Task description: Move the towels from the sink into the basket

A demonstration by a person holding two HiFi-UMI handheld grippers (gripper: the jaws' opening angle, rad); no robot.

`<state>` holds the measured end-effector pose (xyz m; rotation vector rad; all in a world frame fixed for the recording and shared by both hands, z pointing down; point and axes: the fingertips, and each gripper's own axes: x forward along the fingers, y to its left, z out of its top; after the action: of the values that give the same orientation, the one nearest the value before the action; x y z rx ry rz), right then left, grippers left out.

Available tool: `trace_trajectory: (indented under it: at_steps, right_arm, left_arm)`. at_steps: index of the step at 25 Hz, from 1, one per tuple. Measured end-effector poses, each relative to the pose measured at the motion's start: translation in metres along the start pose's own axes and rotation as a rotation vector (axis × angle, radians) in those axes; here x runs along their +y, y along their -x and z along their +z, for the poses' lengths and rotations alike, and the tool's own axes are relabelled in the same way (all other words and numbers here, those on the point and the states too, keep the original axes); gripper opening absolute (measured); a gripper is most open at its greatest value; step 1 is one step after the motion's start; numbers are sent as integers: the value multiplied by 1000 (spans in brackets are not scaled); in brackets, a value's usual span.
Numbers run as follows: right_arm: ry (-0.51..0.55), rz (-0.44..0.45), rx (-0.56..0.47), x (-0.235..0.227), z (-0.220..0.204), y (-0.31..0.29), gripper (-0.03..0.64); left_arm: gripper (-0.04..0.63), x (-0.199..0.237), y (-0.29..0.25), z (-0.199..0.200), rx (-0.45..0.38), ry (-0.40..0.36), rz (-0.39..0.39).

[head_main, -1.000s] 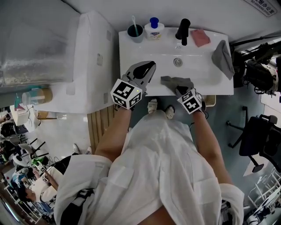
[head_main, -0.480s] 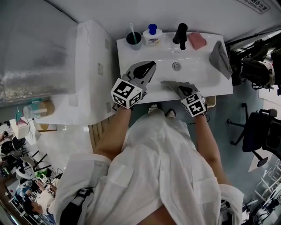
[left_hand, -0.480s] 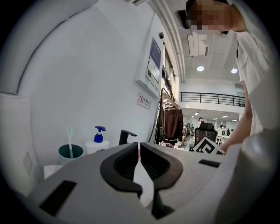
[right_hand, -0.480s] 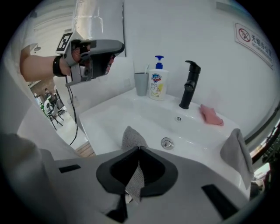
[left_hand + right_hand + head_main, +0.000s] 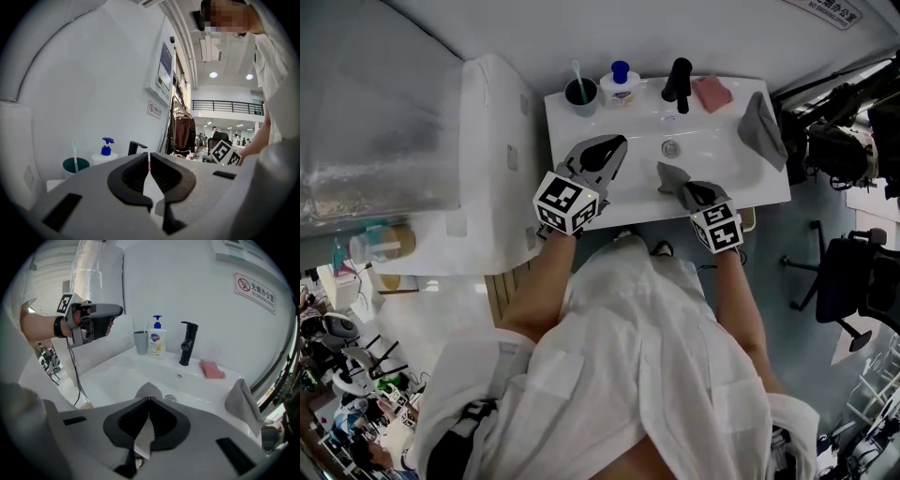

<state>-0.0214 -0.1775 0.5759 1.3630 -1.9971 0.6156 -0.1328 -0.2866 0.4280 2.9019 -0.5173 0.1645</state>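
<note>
A grey towel (image 5: 671, 175) hangs bunched over the front of the white sink (image 5: 567, 127), with my right gripper (image 5: 682, 189) shut on it. In the right gripper view the cloth (image 5: 142, 436) is pinched between the closed jaws above the basin (image 5: 115, 378). A second grey towel (image 5: 762, 127) is draped over the sink's right edge, also seen as the grey towel (image 5: 242, 404) in the right gripper view. My left gripper (image 5: 616, 147) hovers over the sink's left part, pointing roughly level, shut with nothing between its jaws (image 5: 149, 157). No basket shows in any view.
Along the sink's back stand a cup with a toothbrush (image 5: 580, 91), a soap bottle (image 5: 620, 84), a black faucet (image 5: 679, 80) and a folded pink cloth (image 5: 711, 93). A white cabinet (image 5: 492, 159) adjoins the sink's left. Dark equipment and a chair (image 5: 848, 281) stand at the right.
The right gripper has risen with the grey towel, which lay spread at the basin's front and now hangs bunched from the jaws. The left gripper has hardly moved.
</note>
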Motion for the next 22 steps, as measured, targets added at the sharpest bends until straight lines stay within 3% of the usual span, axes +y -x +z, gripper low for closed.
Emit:
trace_trajectory:
  at_steps: [12, 22]
  right_arm:
    - [-20, -46, -99, -44, 12, 48, 32]
    - [20, -15, -159, -105, -12, 112, 31]
  left_arm:
    - [15, -32, -28, -1, 2, 11, 9]
    - [15, -100, -71, 1, -21, 20, 84]
